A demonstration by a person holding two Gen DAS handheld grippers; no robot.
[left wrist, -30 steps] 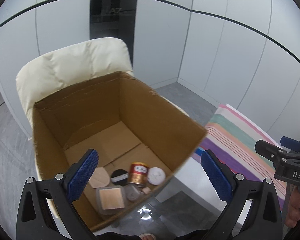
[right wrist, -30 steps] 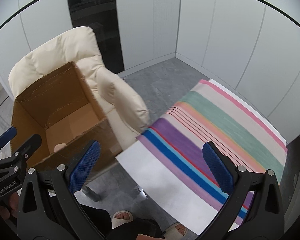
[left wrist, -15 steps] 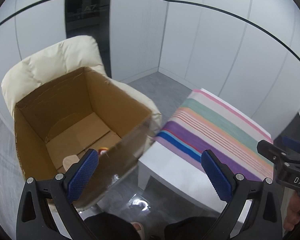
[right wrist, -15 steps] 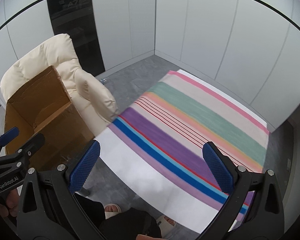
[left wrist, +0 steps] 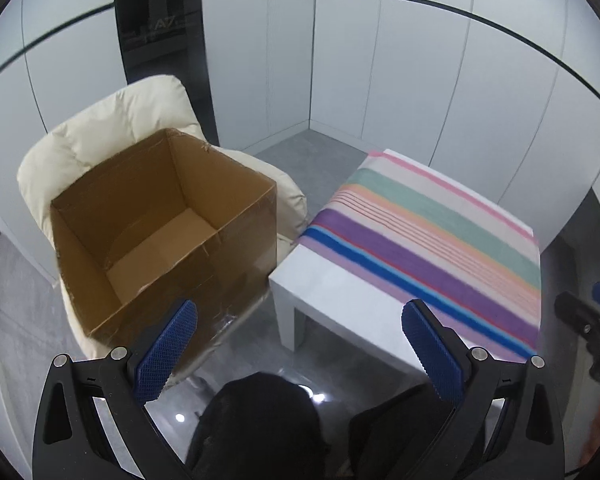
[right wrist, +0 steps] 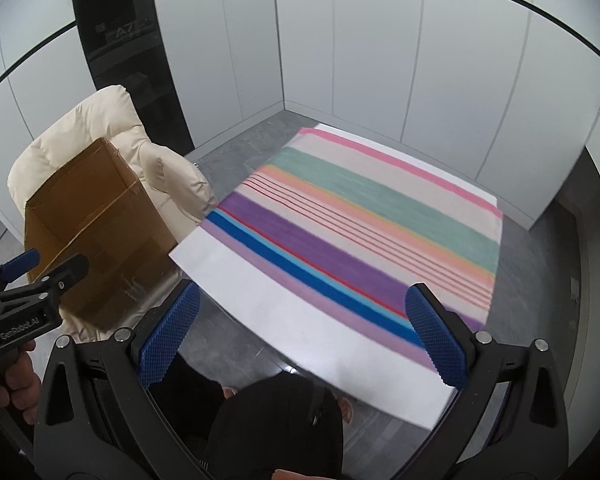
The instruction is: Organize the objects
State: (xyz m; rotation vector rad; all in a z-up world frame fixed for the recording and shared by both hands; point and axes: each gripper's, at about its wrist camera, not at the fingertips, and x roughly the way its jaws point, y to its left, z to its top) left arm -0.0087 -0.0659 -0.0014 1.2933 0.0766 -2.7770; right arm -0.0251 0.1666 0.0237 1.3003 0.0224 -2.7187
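I hold both tongs, left (left wrist: 298, 350) and right (right wrist: 302, 334), spread and empty above my knees, the cardboard box (left wrist: 168, 228) propped open-topped on the cream chair (left wrist: 112, 124) beside the striped tabletop (right wrist: 352, 240) for easy reach, its contents hidden from here.

Even, bright diffuse light, soft shadows. Strong fisheye bowing of wall panels (right wrist: 380, 60), black vignette at corners. Specular glints on glossy floor (left wrist: 316, 396). Motion blur on striped cloth (right wrist: 360, 232) and cardboard box (left wrist: 160, 220).
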